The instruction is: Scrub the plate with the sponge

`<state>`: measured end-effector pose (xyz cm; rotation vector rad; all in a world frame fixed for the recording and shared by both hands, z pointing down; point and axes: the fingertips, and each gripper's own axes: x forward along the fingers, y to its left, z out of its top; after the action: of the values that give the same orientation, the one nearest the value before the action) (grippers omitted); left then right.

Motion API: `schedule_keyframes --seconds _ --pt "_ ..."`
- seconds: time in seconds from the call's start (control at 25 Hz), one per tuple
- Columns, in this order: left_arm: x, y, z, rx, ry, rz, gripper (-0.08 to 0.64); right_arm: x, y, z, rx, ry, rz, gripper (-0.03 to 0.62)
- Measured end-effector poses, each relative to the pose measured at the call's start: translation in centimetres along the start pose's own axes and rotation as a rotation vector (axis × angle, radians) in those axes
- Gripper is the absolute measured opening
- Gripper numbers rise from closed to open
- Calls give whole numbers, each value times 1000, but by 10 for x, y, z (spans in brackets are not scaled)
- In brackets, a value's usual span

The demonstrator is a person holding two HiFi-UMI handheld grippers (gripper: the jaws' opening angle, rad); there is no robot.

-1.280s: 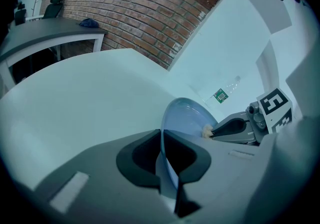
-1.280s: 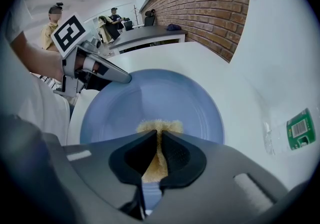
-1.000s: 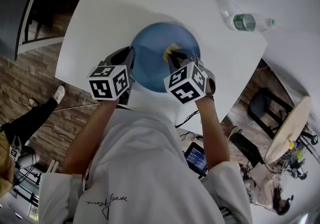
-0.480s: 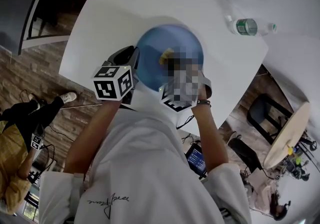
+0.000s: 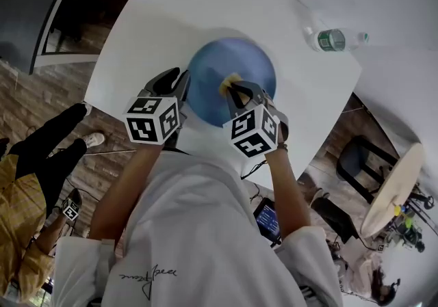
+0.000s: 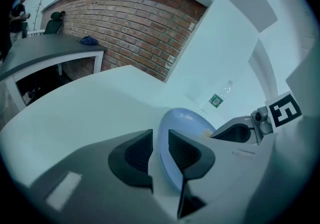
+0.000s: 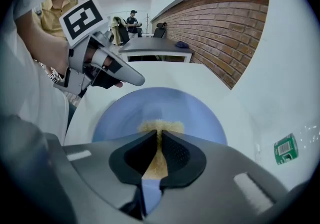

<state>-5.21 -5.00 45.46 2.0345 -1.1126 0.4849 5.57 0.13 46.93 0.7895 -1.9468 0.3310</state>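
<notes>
The left gripper [image 6: 160,137] is pinching the near rim of the plate [image 5: 236,66], stiff and probably slick, over the white bench [image 5: 164,11], while the right gripper's [image 7: 159,139] jaws are squeezing the soft sponge [image 7: 160,127] against the plate's middle.

the head view looks steeply down from above the person onto the white table [image 5: 157,18]. the left gripper view sits low at the 8 o'clock rim of the round blue plate [image 5: 233,59], facing 2 o'clock; the right gripper view, at 5 o'clock, faces 12. all three share the plate.
</notes>
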Motion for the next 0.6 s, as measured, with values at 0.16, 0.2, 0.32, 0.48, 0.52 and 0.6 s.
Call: schedule_keyframes --seconds 0.16,0.2,0.32,0.48,0.52,0.6 --pt "-8 -13 9 56 -37 -6 98 -11 -3 -1 69 -45 -10 34" --pt "-9 -18 12 70 -44 -11 98 -15 -5 0 90 -61 -13 34" --pt "-15 -32 16 97 -61 -30 87 -28 -9 0 164 -115 -18 32" --pt "-24 -51 19 115 -83 -60 66 -47 -9 1 271 -203 -22 31" --pt "-26 -55 20 119 -89 -67 63 -52 -9 1 295 -224 -26 31" --pt "-29 -62 21 127 -100 -80 52 -61 -10 0 339 -261 -35 29"
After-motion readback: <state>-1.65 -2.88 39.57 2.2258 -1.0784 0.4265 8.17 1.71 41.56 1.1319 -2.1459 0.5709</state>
